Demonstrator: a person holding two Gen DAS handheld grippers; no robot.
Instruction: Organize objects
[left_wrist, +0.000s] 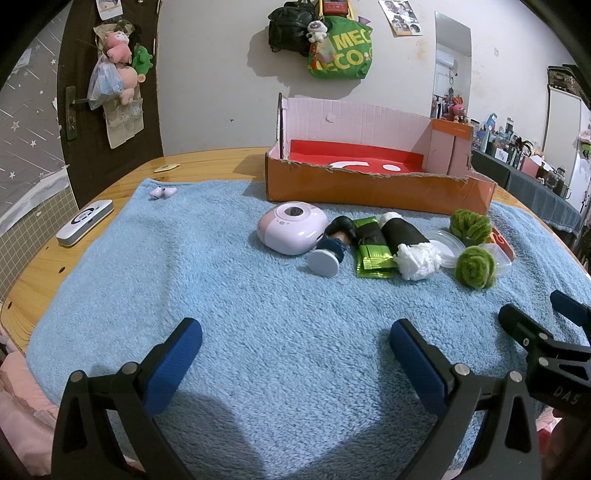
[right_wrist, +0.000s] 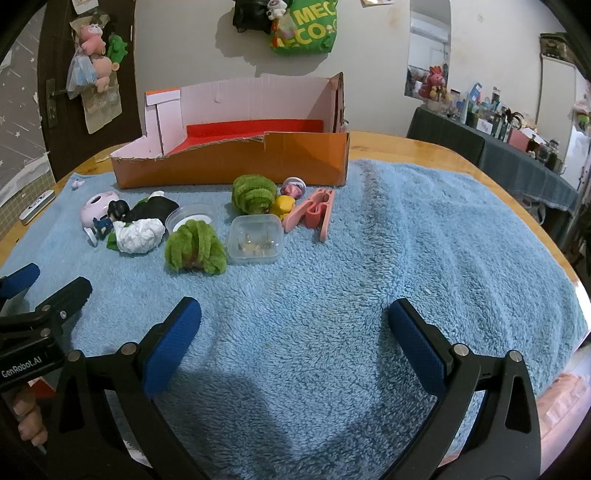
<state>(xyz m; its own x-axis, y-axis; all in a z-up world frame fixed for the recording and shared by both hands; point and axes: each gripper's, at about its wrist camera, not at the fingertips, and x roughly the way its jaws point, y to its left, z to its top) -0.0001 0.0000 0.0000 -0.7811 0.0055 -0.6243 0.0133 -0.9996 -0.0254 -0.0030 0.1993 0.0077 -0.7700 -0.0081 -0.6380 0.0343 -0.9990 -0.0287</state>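
An open orange cardboard box (left_wrist: 369, 190) (right_wrist: 229, 162) with a red floor stands at the back of a blue towel (left_wrist: 221, 295) (right_wrist: 406, 240). In front of it lie a lilac round camera (left_wrist: 290, 228) (right_wrist: 96, 208), a small figurine (left_wrist: 332, 242), a green packet (left_wrist: 371, 243), a black-and-white roll (left_wrist: 410, 242) (right_wrist: 142, 225), two green fuzzy balls (right_wrist: 195, 248) (right_wrist: 253, 194), a clear plastic container (right_wrist: 255, 240), a pink clip (right_wrist: 314, 214) and a yellow toy (right_wrist: 282, 205). My left gripper (left_wrist: 295, 343) and my right gripper (right_wrist: 293, 325) are open and empty above the towel's near part.
The towel covers a wooden table (left_wrist: 207, 158). A white remote (left_wrist: 85, 221) and lilac earbuds (left_wrist: 162, 192) lie at the far left. Bags and plush toys hang on the wall and door behind. A cluttered dark counter (right_wrist: 517, 162) stands at the right.
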